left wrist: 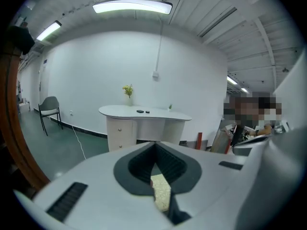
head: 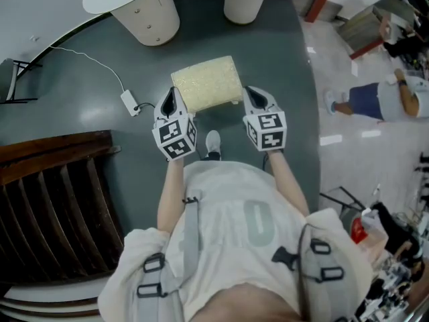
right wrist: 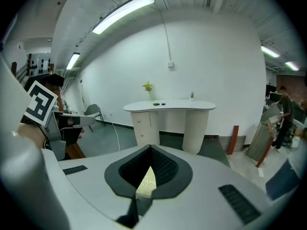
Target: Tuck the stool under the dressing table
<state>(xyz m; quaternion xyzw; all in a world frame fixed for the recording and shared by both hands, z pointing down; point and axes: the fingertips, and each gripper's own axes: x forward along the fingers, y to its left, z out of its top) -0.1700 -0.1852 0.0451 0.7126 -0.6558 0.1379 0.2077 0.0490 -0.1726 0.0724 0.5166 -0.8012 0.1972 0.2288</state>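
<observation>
Dark grey-green smooth floor [head: 268, 59] over most of the head view. From 9 to 7 o'clock, dark brown slatted wooden furniture [head: 60, 200]. At 6 o'clock, pale short-sleeved shirt [head: 221, 193] with a large grey figure like a 0 on it.

At 12 o'clock, white dressing table [head: 144, 12] with a curved top and two round cream pedestals. Stands against a white wall in both gripper views.

Just above centre, square stool [head: 206, 82] with a pale yellow, nubbly upholstered seat. Looks flat-topped and soft-cornered, legs hidden beneath. Sits on the open floor short of the table, apart from it and not under it.

At the stool's 8 o'clock corner, white left gripper [head: 170, 99], topped by a cube of black-and-white square markers. Clamps tight on the seat's edge, a sliver of yellow fabric pinched between the dark pads in its own view.

At the stool's 4 o'clock corner, matching white right gripper [head: 251, 94] with its own marker cube, likewise closed on the seat edge.

At the stool's 9 o'clock, small white power adapter [head: 129, 102] on a thin white cable, lying on the floor.
</observation>
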